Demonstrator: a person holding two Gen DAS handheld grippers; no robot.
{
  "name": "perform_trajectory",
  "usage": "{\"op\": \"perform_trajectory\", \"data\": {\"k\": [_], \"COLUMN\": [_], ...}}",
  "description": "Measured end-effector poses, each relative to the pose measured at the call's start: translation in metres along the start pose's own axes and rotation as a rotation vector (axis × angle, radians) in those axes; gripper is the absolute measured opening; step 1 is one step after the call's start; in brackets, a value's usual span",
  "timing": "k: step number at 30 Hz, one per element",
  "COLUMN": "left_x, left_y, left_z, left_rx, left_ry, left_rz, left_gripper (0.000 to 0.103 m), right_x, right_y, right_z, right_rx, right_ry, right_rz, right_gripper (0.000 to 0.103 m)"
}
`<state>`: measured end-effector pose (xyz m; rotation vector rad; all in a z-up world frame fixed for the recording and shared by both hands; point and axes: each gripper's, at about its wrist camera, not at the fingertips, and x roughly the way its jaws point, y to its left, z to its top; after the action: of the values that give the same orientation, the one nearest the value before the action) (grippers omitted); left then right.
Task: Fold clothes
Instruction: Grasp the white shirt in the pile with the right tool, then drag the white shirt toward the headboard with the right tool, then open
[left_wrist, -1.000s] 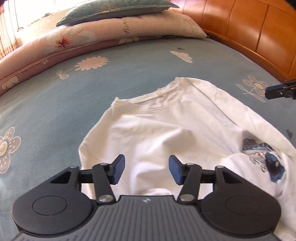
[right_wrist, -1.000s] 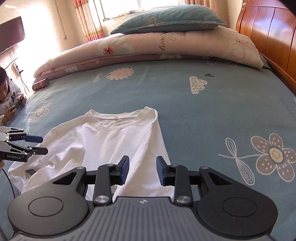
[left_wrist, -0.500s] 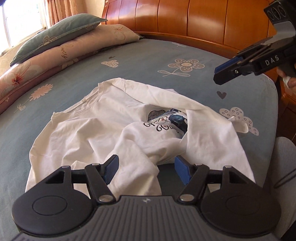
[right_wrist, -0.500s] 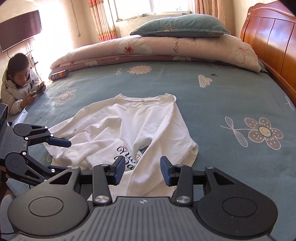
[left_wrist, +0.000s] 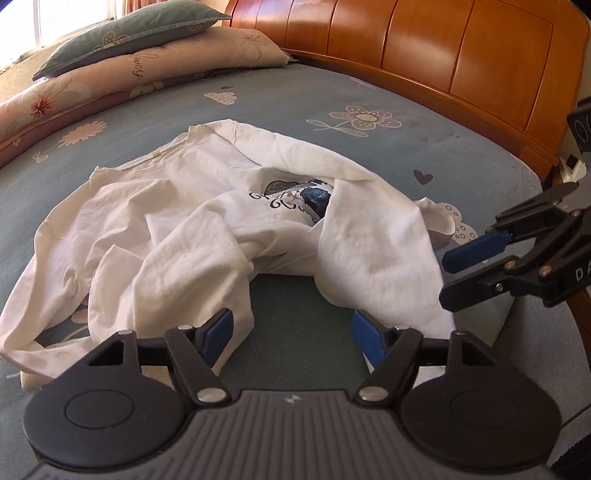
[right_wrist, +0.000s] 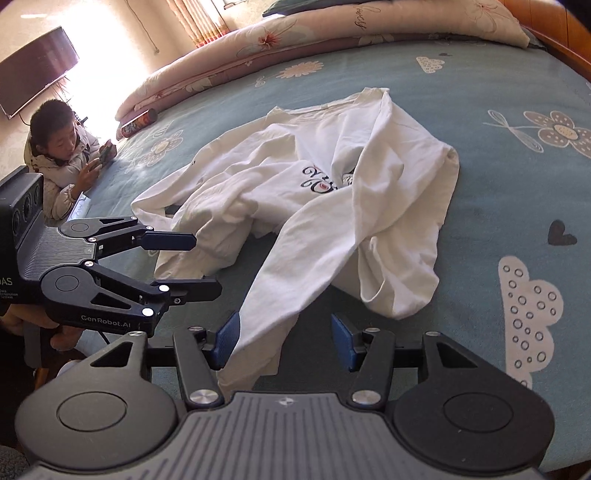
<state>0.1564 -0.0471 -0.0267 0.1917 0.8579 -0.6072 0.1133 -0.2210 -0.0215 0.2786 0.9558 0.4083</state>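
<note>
A white T-shirt (left_wrist: 207, 236) lies crumpled on the blue flowered bed sheet (left_wrist: 369, 147), its lower part bunched up so a dark print shows. My left gripper (left_wrist: 293, 336) is open at the shirt's near edge, cloth touching both pads. In the right wrist view the T-shirt (right_wrist: 332, 206) trails a strip of cloth down between the fingers of my right gripper (right_wrist: 284, 339), which is open and not clamped on it. Each gripper shows in the other's view: the right gripper (left_wrist: 445, 277) open at the shirt's right, the left gripper (right_wrist: 207, 263) open at its left.
A wooden headboard (left_wrist: 443, 55) runs along the bed's right side. Stacked quilt and pillows (left_wrist: 129, 48) lie at the far end. A person (right_wrist: 70, 155) with a phone leans on the bed's far left edge, near a can (right_wrist: 138, 123). A TV (right_wrist: 33, 70) hangs on the wall.
Both grippers have pulled back to the shirt's near edge and opened wider. The shirt went from spread flat to bunched up, with its printed side now showing.
</note>
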Motion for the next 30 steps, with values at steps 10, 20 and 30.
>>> {"op": "perform_trajectory", "data": {"k": [10, 20, 30], "left_x": [0.014, 0.013, 0.018], "left_y": [-0.012, -0.003, -0.003], "left_z": [-0.039, -0.052, -0.050], "left_rx": [-0.183, -0.257, -0.250], "left_ry": [0.052, 0.066, 0.071], "left_rz": [-0.035, -0.034, -0.039], "left_gripper": [0.073, 0.073, 0.073], "right_x": [0.038, 0.030, -0.032], "right_y": [0.012, 0.028, -0.006], "right_z": [-0.010, 0.002, 0.052], "right_rx": [0.044, -0.164, -0.321], "right_ry": [0.004, -0.014, -0.100], "right_rz": [-0.004, -0.071, -0.322], "right_gripper": [0.061, 0.006, 0.003]}}
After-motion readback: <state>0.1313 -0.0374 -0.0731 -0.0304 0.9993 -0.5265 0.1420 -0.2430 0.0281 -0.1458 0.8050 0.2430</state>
